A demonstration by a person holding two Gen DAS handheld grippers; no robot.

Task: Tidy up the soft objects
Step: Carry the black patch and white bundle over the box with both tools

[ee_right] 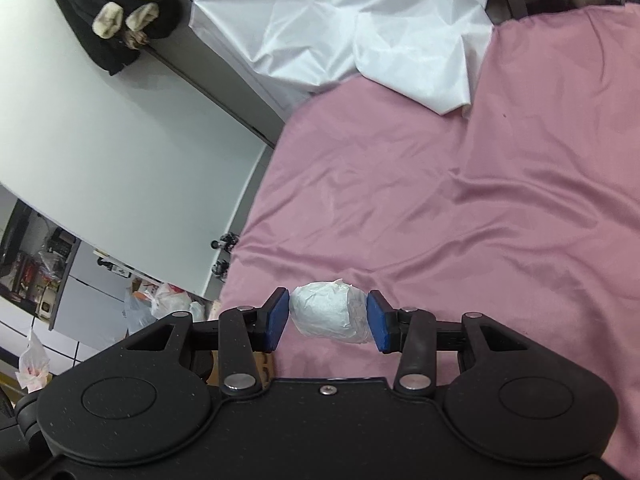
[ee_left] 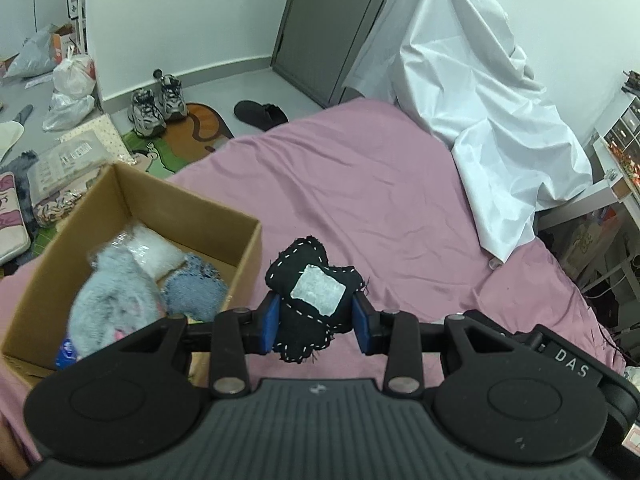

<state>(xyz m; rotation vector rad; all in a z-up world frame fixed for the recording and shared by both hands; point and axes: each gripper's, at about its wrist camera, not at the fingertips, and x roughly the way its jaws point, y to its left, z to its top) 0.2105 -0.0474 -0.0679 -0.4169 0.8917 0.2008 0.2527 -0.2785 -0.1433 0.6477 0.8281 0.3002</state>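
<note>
My left gripper (ee_left: 316,322) is shut on a black stitched fabric pouch (ee_left: 310,276) with a white patch, held above the pink bed just right of a cardboard box (ee_left: 248,256). The box holds a fluffy grey plush (ee_left: 116,300), a denim piece (ee_left: 194,292) and a white padded bag (ee_left: 154,252). My right gripper (ee_right: 328,318) is shut on a white wrapped bundle (ee_right: 328,312), held above the pink bedsheet (ee_right: 480,200).
A white sheet (ee_left: 480,100) covers something at the head of the bed, also in the right wrist view (ee_right: 340,20). Shoes (ee_left: 156,106), a slipper (ee_left: 260,114), plastic bags and a mat lie on the floor beyond the box. A wall (ee_right: 120,120) stands left of the bed.
</note>
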